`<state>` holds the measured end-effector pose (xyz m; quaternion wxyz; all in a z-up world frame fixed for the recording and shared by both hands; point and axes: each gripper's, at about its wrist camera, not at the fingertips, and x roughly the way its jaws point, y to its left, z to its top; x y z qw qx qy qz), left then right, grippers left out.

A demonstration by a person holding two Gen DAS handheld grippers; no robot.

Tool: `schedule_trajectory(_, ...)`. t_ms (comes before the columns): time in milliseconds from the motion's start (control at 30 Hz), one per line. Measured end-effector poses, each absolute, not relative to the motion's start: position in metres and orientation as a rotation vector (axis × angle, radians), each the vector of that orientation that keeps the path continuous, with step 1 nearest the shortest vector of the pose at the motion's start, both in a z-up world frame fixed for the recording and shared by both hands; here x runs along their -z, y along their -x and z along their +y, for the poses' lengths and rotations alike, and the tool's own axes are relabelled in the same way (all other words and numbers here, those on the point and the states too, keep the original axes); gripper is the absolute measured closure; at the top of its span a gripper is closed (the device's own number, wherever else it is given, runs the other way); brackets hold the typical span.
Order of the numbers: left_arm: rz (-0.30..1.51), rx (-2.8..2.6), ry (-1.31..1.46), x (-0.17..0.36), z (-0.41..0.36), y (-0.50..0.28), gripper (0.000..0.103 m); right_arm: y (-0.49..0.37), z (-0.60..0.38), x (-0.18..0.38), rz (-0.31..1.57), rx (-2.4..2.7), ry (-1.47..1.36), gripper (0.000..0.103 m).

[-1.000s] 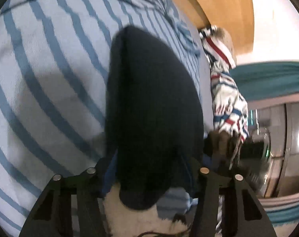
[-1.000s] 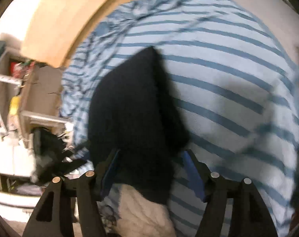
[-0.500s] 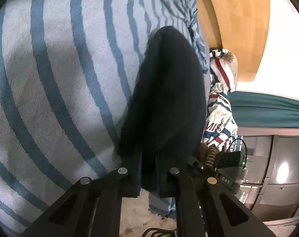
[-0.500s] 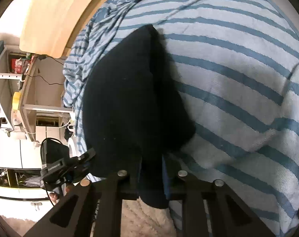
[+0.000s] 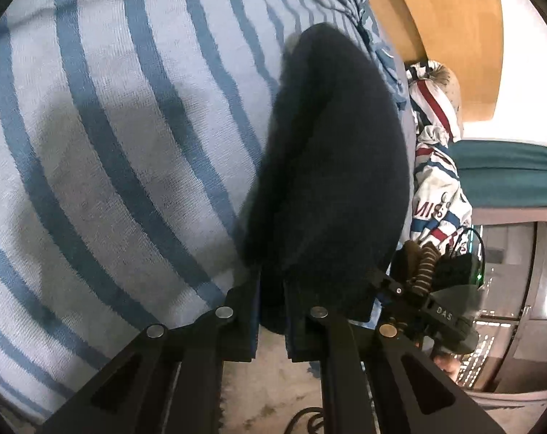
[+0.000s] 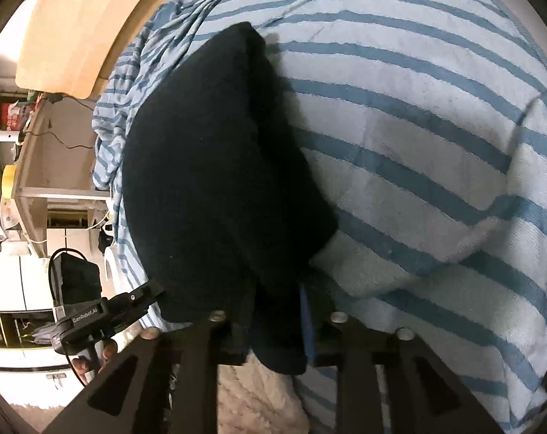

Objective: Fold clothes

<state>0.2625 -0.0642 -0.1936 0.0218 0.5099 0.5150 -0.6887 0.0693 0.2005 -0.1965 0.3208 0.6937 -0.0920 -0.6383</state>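
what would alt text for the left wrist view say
The left gripper is shut on the near edge of a dark navy garment lying on a blue-and-white striped blanket. To the right sit a red, white and blue garment and the right gripper.

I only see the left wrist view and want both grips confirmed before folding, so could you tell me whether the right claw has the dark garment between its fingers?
Observer: Yes. In the right wrist view the dark garment fills the gap of the right claw. Its jaws have just been opening, and I cannot tell whether the pads press.
Operator: Thank you. Is the striped cover flat on that side?
Observer: No. The striped cover has a raised crease to the garment's right.
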Motion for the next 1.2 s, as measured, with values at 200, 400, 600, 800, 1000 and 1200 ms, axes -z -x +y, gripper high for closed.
schedule_trajectory(200,1.381,2.171,-1.407,0.150,-0.090,-0.252,0.032,-0.057,0.198,0.152,-0.250,1.821,-1.696,0.033)
schedule_trajectory(400,1.432,2.214,-1.451,0.155,-0.120,-0.186,0.032,-0.013,0.157,0.154,-0.248,1.760,-1.678,0.022)
schedule_trajectory(600,1.399,2.207,-1.611,0.179,-0.119,-0.128,0.026,0.020,0.125,0.180,-0.225,1.681,-1.686,0.016)
schedule_trajectory(800,1.478,2.198,-1.681,0.220,-0.117,-0.125,0.015,0.032,0.117,0.226,-0.249,1.559,-1.770,0.009)
schedule_trajectory(1000,1.591,2.210,-1.641,0.216,-0.123,-0.135,0.015,0.030,0.128,0.234,-0.360,1.520,-1.734,0.006)
schedule_trajectory(1200,1.528,2.239,-1.736,0.199,-0.105,-0.145,0.015,0.017,0.128,0.202,-0.223,1.643,-1.688,0.006)
